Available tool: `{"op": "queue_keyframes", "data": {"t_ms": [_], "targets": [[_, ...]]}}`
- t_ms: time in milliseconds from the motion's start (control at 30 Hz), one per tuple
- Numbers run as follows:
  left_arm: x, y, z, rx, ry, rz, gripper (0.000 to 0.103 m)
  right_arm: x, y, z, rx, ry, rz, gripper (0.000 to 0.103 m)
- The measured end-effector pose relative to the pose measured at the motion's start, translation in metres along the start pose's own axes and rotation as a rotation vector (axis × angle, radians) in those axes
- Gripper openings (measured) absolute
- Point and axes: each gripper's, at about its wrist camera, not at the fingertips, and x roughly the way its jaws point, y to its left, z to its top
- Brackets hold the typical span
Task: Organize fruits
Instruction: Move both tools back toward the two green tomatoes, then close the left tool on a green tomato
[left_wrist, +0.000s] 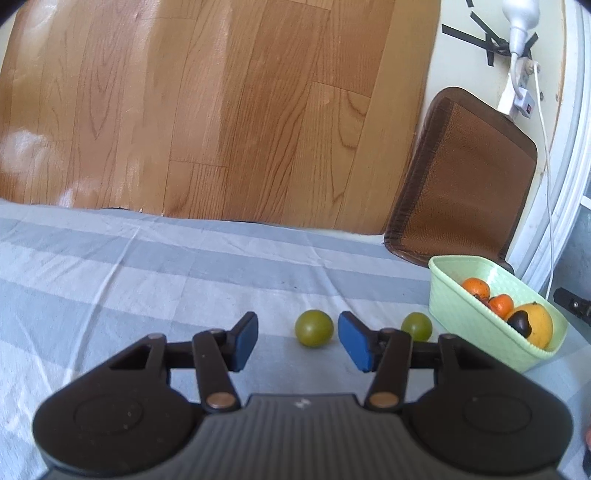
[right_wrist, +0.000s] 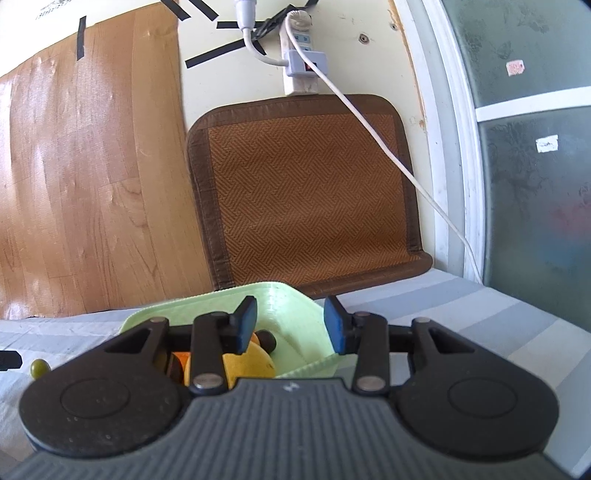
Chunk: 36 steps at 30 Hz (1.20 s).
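Two green round fruits lie on the striped cloth: one (left_wrist: 314, 328) just beyond my open left gripper (left_wrist: 298, 341), in line with the gap between its fingers, the other (left_wrist: 416, 326) to its right, next to the basket. The pale green basket (left_wrist: 443, 295) holds two orange fruits (left_wrist: 476, 288), a yellow fruit (left_wrist: 540, 323) and a dark fruit (left_wrist: 520, 322). My right gripper (right_wrist: 290, 325) is open and empty, above the basket (right_wrist: 291, 310), over the yellow fruit (right_wrist: 255, 360). One green fruit (right_wrist: 40, 368) shows at the far left.
The striped cloth (left_wrist: 110, 266) ends at a wooden floor (left_wrist: 221, 110). A brown woven mat (right_wrist: 306, 192) lies behind the basket. A white power strip and cable (right_wrist: 369, 122) run along the wall by a glass door (right_wrist: 535, 184).
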Motion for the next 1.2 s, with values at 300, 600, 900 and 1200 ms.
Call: {"op": "queue_keyframes", "data": {"t_ms": [300, 600, 900, 1200], "targets": [[0.000, -0.001, -0.001, 0.002, 0.003, 0.005, 0.050, 0.005, -0.007, 0.001, 0.048, 0.035, 0.004, 0.043], [0.001, 0.000, -0.001, 0.011, 0.005, -0.006, 0.050, 0.003, -0.003, 0.001, 0.028, 0.023, 0.010, 0.043], [0.021, -0.018, 0.006, 0.048, 0.084, -0.126, 0.055, -0.012, 0.017, -0.003, -0.100, -0.044, 0.078, 0.043], [0.034, -0.015, 0.010, 0.025, 0.106, -0.006, 0.055, -0.016, 0.024, -0.004, -0.151, -0.064, 0.114, 0.043]]}}
